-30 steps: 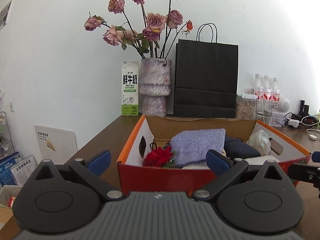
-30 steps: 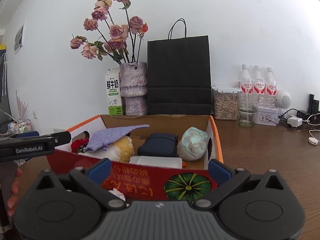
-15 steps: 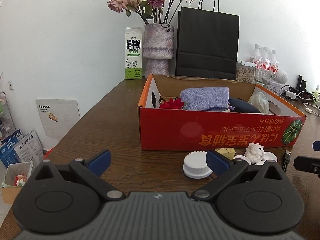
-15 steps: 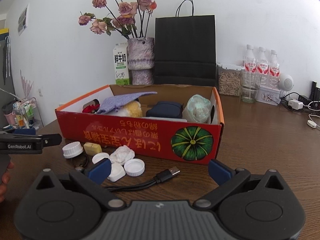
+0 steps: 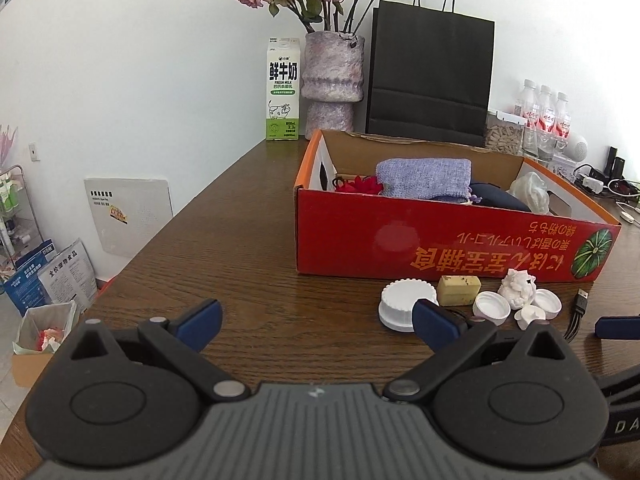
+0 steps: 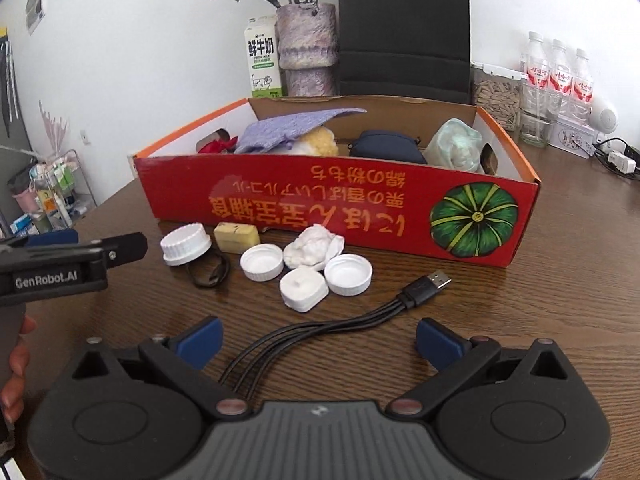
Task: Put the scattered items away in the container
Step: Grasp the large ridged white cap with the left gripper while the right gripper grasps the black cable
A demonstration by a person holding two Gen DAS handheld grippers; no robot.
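Caps, cable before box — vase behind.

both wrist cameras look low across the table, left one further left, sharing the red box

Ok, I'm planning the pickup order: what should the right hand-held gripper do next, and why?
Probably ease the right hand-held gripper forward and down onto the black USB cable. It is open and empty, the cable lies between its fingers, still outside the red box.
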